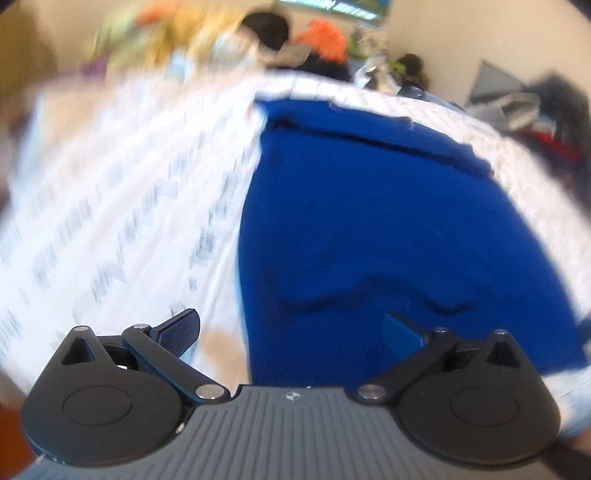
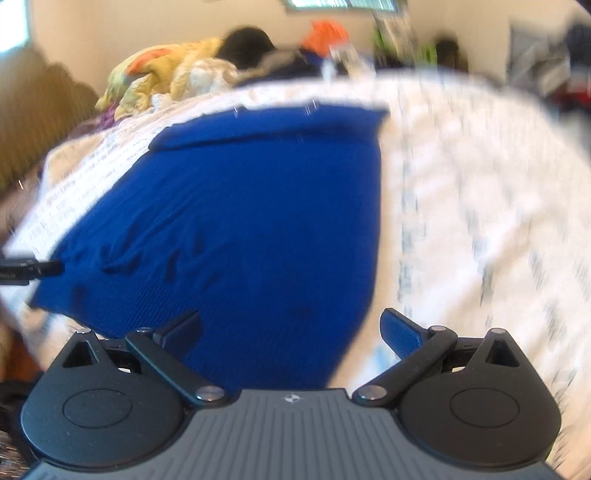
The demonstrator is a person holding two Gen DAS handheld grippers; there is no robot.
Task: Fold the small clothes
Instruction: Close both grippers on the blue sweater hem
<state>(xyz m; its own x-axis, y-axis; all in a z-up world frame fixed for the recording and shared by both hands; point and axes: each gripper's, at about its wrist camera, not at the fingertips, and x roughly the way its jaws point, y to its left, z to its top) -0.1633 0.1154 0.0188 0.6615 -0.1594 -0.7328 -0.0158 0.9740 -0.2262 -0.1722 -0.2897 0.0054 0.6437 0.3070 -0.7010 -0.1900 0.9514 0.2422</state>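
Now: my left gripper [image 1: 291, 332] spread wide, empty | right gripper [image 2: 291, 330] likewise, empty | blue garment [image 1: 388, 229] flat on bedsheet [image 1: 122, 192], centre to lower right of frame | soft, light, limp knit, I judge | pinch near-edge corners.

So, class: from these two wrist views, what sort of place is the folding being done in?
Probably a bedroom at home: the blue garment lies on a white printed bedsheet, with a heap of clothes behind it and a window above.
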